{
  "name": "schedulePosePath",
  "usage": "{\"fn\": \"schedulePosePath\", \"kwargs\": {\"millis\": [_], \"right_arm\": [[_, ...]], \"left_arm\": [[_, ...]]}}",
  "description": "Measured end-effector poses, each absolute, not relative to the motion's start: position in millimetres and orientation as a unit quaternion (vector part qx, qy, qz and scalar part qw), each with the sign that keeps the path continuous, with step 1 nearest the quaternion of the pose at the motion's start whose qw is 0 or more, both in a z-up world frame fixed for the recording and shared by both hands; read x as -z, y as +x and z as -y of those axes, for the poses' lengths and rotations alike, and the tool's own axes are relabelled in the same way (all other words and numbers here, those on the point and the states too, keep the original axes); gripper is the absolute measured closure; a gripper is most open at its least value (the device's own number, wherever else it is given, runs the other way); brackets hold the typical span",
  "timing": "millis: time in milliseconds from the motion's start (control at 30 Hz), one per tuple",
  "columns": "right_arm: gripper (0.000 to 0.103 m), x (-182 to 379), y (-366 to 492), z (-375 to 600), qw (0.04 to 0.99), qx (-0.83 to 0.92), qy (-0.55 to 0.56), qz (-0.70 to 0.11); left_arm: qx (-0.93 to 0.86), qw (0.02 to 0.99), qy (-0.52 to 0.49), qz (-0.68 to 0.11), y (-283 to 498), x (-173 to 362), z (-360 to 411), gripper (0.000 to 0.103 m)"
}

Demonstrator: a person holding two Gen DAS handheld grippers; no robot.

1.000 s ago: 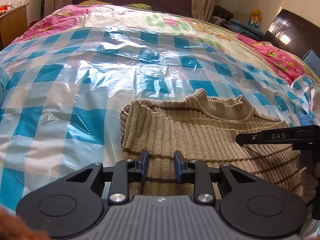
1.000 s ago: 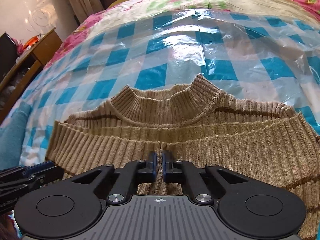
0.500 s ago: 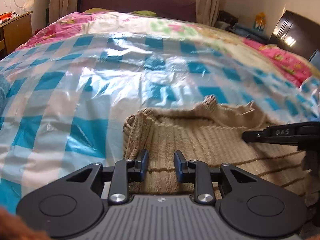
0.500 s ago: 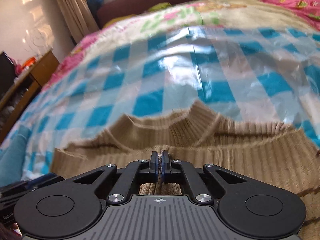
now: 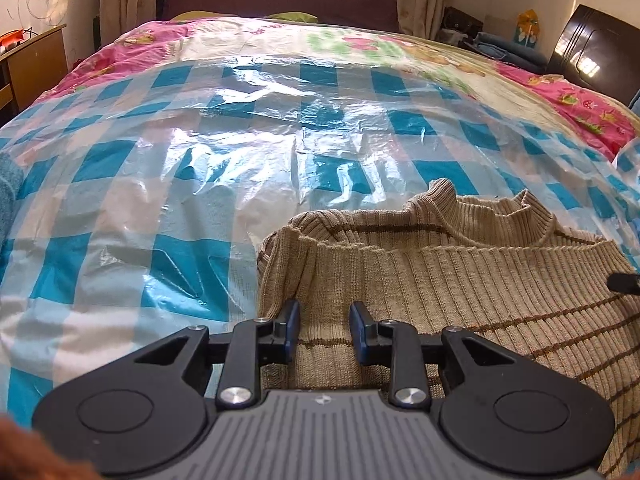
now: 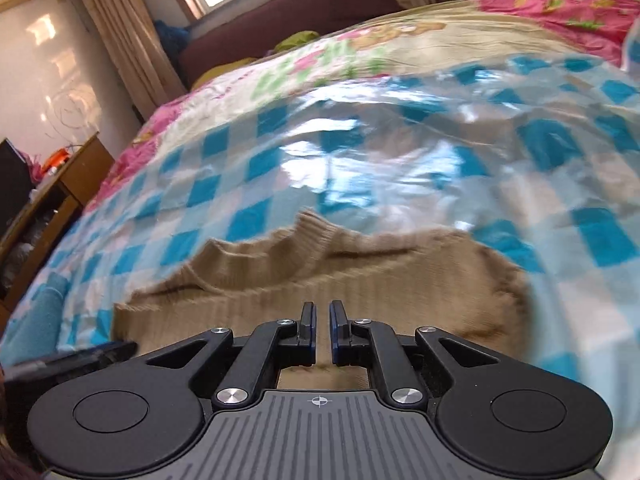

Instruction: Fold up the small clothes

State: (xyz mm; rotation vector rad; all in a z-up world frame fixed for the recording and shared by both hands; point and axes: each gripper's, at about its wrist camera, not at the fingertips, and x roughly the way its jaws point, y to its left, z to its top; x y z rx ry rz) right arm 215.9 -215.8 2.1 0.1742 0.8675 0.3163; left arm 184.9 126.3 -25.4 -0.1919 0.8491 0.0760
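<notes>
A beige ribbed sweater (image 5: 460, 280) with thin brown stripes lies folded on the blue-checked plastic sheet (image 5: 200, 152), collar at the far side. My left gripper (image 5: 324, 330) is open just above the sweater's near left part, nothing between its fingers. The right gripper's tip (image 5: 624, 282) shows at the right edge of the left wrist view. In the right wrist view, blurred by motion, the sweater (image 6: 320, 276) lies below my right gripper (image 6: 322, 330), whose jaws stand slightly apart with a narrow empty gap. The left gripper (image 6: 72, 360) shows at lower left.
The plastic sheet covers a bed with a pink floral quilt (image 5: 580, 100). A wooden desk (image 6: 60, 192) stands left of the bed, a dark headboard (image 5: 592, 52) at far right, curtains (image 6: 120, 32) and a window behind. A blue cloth (image 6: 36, 320) lies at the left edge.
Both grippers have pulled back and risen from the sweater. The right gripper, shut earlier, now has a small gap and has let go of the fabric. The left stays open.
</notes>
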Motion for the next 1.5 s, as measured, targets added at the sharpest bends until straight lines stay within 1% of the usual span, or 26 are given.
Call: {"fn": "schedulePosePath", "kwargs": {"millis": [33, 67, 100, 167, 267, 400, 467, 533, 567, 667, 733, 800, 833, 867, 900, 1000, 1233, 1433, 1500], "right_arm": [[0.093, 2.6, 216.9, 222.3, 0.895, -0.126, 0.062, -0.423], [0.101, 7.5, 219.1, 229.7, 0.896, -0.109, 0.057, -0.426], [0.103, 11.6, 222.2, 237.2, 0.896, -0.104, 0.066, -0.428], [0.103, 15.4, 228.8, 249.1, 0.893, -0.09, 0.097, -0.43], [0.103, 10.0, 230.7, 249.3, 0.897, -0.089, 0.1, -0.42], [0.096, -6.7, 215.7, 242.9, 0.909, -0.11, 0.083, -0.393], [0.095, -6.3, 213.1, 245.4, 0.911, -0.106, 0.077, -0.391], [0.096, 2.7, 217.5, 255.1, 0.907, -0.088, 0.084, -0.404], [0.103, 8.2, 219.8, 260.6, 0.904, -0.08, 0.088, -0.41], [0.103, 13.4, 219.4, 267.9, 0.902, -0.069, 0.1, -0.413], [0.103, 8.2, 216.8, 268.1, 0.905, -0.067, 0.101, -0.408], [0.103, -0.1, 210.8, 270.0, 0.909, -0.07, 0.105, -0.397], [0.101, -3.7, 208.0, 271.1, 0.911, -0.074, 0.107, -0.392], [0.095, -5.4, 206.6, 271.7, 0.913, -0.075, 0.102, -0.389], [0.092, -4.4, 206.8, 271.8, 0.913, -0.072, 0.094, -0.39], [0.091, 9.6, 214.7, 275.8, 0.905, -0.052, 0.078, -0.414], [0.09, -4.4, 208.0, 283.0, 0.912, -0.066, 0.109, -0.389], [0.089, 6.5, 217.6, 276.2, 0.9, -0.084, 0.115, -0.413], [0.092, 10.5, 219.4, 275.0, 0.9, -0.082, 0.106, -0.414]], "left_arm": [[-0.038, 0.906, -0.091, -0.412, 186.0, 25.9, -126.5, 0.069], [-0.038, 0.905, -0.091, -0.413, 186.7, 26.3, -126.7, 0.068], [-0.039, 0.905, -0.09, -0.415, 187.2, 26.7, -127.1, 0.068], [-0.041, 0.903, -0.093, -0.418, 189.0, 27.1, -128.1, 0.068], [-0.046, 0.901, -0.099, -0.42, 188.6, 23.2, -128.4, 0.068], [-0.049, 0.905, -0.104, -0.409, 175.2, 9.9, -130.3, 0.068], [-0.05, 0.907, -0.106, -0.405, 163.8, 5.7, -132.1, 0.068], [-0.05, 0.905, -0.108, -0.408, 153.6, 6.2, -134.1, 0.068], [-0.054, 0.903, -0.103, -0.414, 150.0, 8.9, -134.4, 0.068], [-0.063, 0.894, -0.107, -0.43, 144.7, 19.1, -140.1, 0.067], [-0.066, 0.892, -0.13, -0.428, 140.8, 17.7, -143.9, 0.067], [-0.065, 0.896, -0.131, -0.419, 136.9, 12.3, -142.0, 0.067], [-0.062, 0.899, -0.127, -0.415, 135.1, 10.0, -139.5, 0.067], [-0.059, 0.9, -0.124, -0.413, 133.6, 8.3, -136.2, 0.067], [-0.055, 0.901, -0.122, -0.413, 132.5, 8.1, -133.4, 0.067], [-0.053, 0.896, -0.112, -0.426, 130.3, 15.2, -126.3, 0.067], [-0.053, 0.894, -0.124, -0.427, 116.6, 14.2, -125.3, 0.067], [-0.042, 0.897, -0.129, -0.421, 107.0, 8.8, -117.1, 0.065], [-0.041, 0.896, -0.126, -0.424, 104.9, 11.4, -114.8, 0.064]]}}
